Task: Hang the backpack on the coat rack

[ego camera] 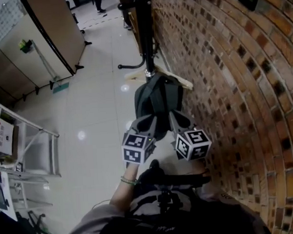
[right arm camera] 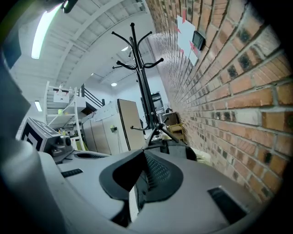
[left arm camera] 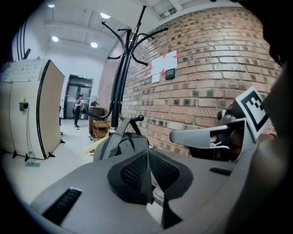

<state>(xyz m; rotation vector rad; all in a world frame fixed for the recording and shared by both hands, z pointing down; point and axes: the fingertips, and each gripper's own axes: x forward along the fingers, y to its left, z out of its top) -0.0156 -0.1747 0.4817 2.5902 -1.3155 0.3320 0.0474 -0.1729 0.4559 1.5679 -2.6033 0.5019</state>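
The backpack (ego camera: pixel 158 100) is dark grey fabric, soft and slumped, with a pair of broad straps running down the face turned upward. It hangs between the left gripper (ego camera: pixel 148 123) and the right gripper (ego camera: pixel 174 118). Both have their jaws closed on its near upper edge, and its bulk sags away toward the far side. It sits just on the near side of the coat rack (ego camera: pixel 144 29) and is not on any hook. The rack is a slim black metal pole standing upright, with a pale collar low on the shaft, curved legs spreading at the base and curved hooks branching at the top. It stands further off, close along the brick wall (ego camera: pixel 244 82) on the right.
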